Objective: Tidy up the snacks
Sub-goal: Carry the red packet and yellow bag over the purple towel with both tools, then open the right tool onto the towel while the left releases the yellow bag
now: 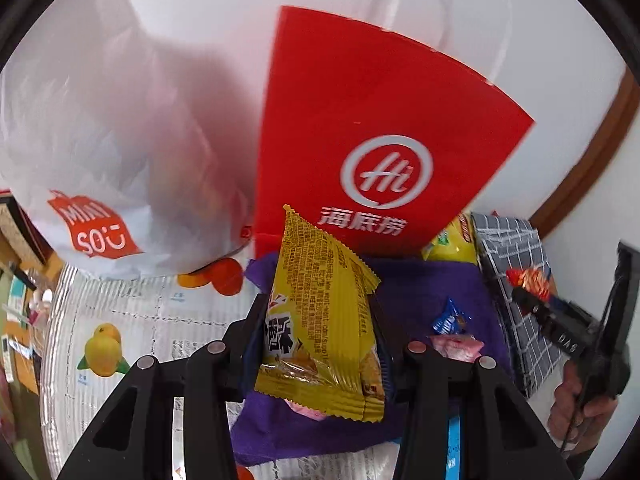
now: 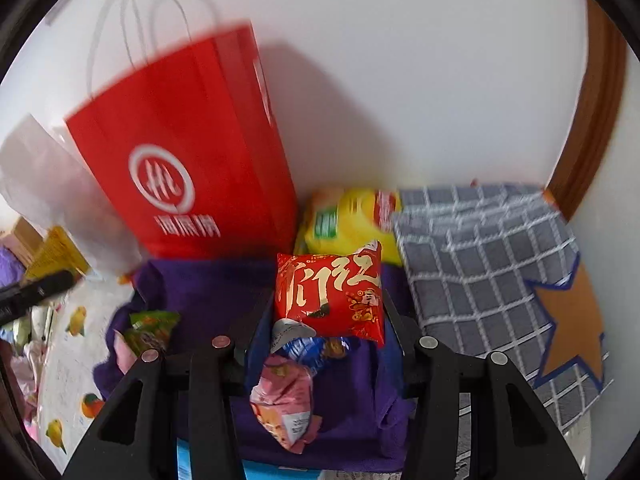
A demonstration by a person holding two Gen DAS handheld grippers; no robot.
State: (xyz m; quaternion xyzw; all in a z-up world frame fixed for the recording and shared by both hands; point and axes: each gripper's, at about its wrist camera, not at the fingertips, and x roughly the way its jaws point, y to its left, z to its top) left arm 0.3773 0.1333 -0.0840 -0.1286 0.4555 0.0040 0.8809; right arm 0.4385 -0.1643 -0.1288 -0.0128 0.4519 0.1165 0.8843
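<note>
My left gripper (image 1: 318, 312) is shut on a yellow snack packet (image 1: 324, 320) and holds it upright above a purple cloth (image 1: 420, 280). My right gripper (image 2: 328, 300) is shut on a red snack packet (image 2: 330, 294) with gold lettering, above the same purple cloth (image 2: 208, 284). The right gripper also shows in the left wrist view (image 1: 530, 286) at the far right, with the red packet. Small blue (image 1: 448, 318) and pink (image 1: 456, 346) wrapped snacks lie on the cloth. A pink packet (image 2: 286, 404), a blue one (image 2: 308, 350) and green ones (image 2: 150, 330) lie below the right gripper.
A red paper bag (image 1: 372, 128) with white handles stands against the wall behind the cloth. A white MINISO plastic bag (image 1: 96, 168) sits to its left. A yellow pack (image 2: 348, 220) and a grey checked fabric box (image 2: 480, 264) stand at the right. A fruit-print tablecloth (image 1: 120, 320) covers the table.
</note>
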